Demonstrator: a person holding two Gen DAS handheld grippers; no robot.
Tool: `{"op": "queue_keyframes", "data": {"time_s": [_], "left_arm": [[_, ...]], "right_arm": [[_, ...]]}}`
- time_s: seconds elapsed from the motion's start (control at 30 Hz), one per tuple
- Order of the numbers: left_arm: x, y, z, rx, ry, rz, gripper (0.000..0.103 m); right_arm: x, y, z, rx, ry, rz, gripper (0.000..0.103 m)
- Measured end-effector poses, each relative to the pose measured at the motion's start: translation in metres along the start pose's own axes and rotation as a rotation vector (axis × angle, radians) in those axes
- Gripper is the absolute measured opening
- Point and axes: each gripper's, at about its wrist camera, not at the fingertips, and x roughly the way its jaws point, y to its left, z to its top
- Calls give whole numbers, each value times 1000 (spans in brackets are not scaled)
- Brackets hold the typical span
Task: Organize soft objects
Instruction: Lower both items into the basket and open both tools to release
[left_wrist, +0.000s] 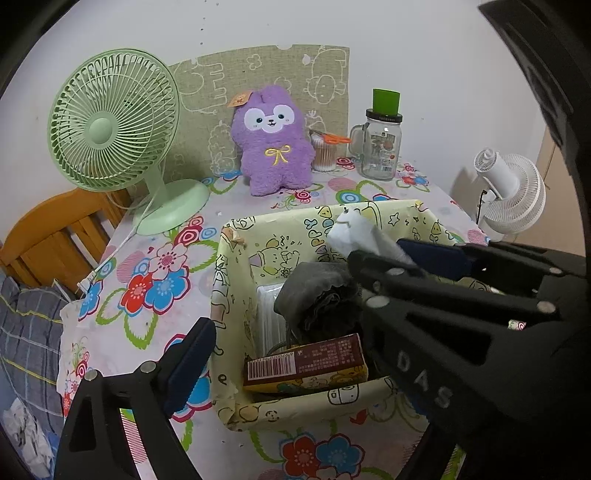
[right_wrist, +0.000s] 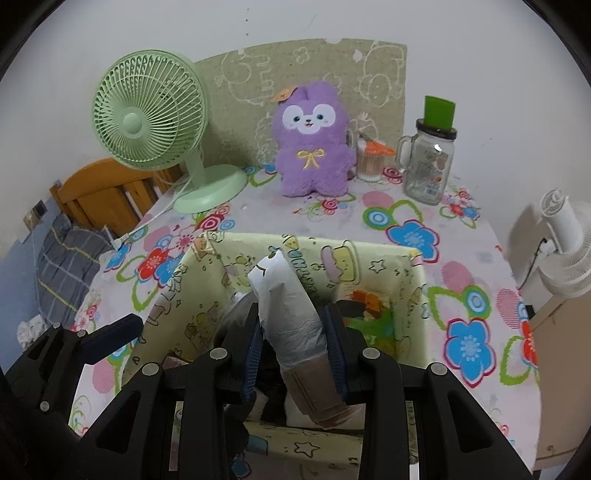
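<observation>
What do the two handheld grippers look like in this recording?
Both are matte black plastic with cut-out slots along the finger arms and round silver pivot pins. The finger pads are dark navy blue and ribbed. The right gripper, seen from the left gripper, carries raised letters reading "DAS". No cables, hands or sleeves are visible.

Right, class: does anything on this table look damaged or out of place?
Yes. The yellow cartoon-print storage box has torn, frayed paper at its far-left corner and along its near rim. Orange scissors lie balanced across the cotton swab cup.
</observation>
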Motion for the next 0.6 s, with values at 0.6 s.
{"op": "queue_keyframes", "data": {"time_s": [0.6], "left_arm": [[-7,-16,-6,13,-12,-9,96]], "right_arm": [[-21,-16,-22,13,-7,-54,74]]}}
